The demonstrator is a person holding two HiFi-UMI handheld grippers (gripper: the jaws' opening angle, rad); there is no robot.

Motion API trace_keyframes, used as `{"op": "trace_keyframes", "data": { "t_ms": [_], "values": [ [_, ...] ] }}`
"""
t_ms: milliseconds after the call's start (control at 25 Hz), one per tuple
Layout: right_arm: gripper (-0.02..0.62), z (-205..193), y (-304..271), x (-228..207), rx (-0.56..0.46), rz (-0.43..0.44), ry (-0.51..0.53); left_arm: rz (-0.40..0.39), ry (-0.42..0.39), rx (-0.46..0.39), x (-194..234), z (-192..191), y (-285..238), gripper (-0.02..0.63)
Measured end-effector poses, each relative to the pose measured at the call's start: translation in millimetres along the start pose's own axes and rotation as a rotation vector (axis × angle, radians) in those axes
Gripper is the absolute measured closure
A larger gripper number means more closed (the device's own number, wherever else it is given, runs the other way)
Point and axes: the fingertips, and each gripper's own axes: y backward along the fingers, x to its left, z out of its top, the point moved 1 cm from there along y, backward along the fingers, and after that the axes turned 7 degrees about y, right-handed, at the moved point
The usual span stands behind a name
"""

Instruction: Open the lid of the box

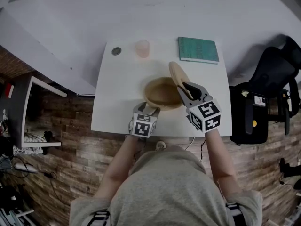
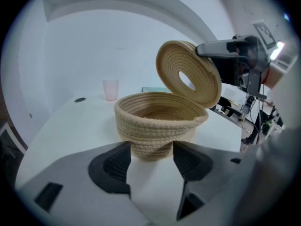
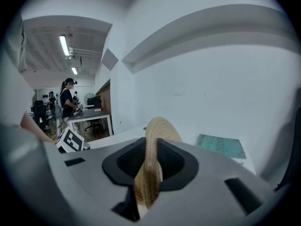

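Note:
A woven rope basket [image 1: 160, 93] sits mid-table on the white table [image 1: 113, 102]. Its round woven lid [image 1: 178, 76] is lifted off and tilted up over the basket's right rim. My right gripper [image 1: 187, 89] is shut on the lid's edge. In the right gripper view the lid [image 3: 157, 128] stands edge-on between the pads of that gripper [image 3: 149, 161]. My left gripper [image 1: 149, 108] is at the basket's near side. In the left gripper view its jaws [image 2: 151, 157] pinch the basket [image 2: 160, 119] low on its near wall. The lid [image 2: 188, 76] hangs above, and the basket shows nothing inside.
A pink cup [image 1: 142, 48], a dark round disc [image 1: 116, 51] and a green book [image 1: 198, 49] lie along the table's far edge. A black chair with gear [image 1: 263, 102] stands right of the table, and a white shelf [image 1: 33, 112] stands to the left. A person stands far off [image 3: 68, 95].

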Motion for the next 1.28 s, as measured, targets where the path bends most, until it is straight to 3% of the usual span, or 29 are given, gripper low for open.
{"op": "trace_keyframes", "data": {
  "t_ms": [440,840,1040,1280],
  "values": [
    [0.515,-4.6,31.1,-17.1,-0.066,-0.073,-0.205,-0.007,0.012,-0.043,-5.3,7.9,19.5,0.344],
    [0.515,1.2,72.2,2.8,-0.154,-0.096,-0.340,0.017,0.042,-0.118,-14.4,3.7,57.4,0.430],
    [0.515,4.0,95.4,20.0,-0.180,-0.108,-0.379,0.045,0.070,-0.167,-17.9,0.3,84.9,0.515],
    [0.515,2.7,126.8,51.2,-0.197,-0.108,-0.412,0.050,0.091,-0.228,-30.2,-8.1,125.4,0.548]
  ]
}}
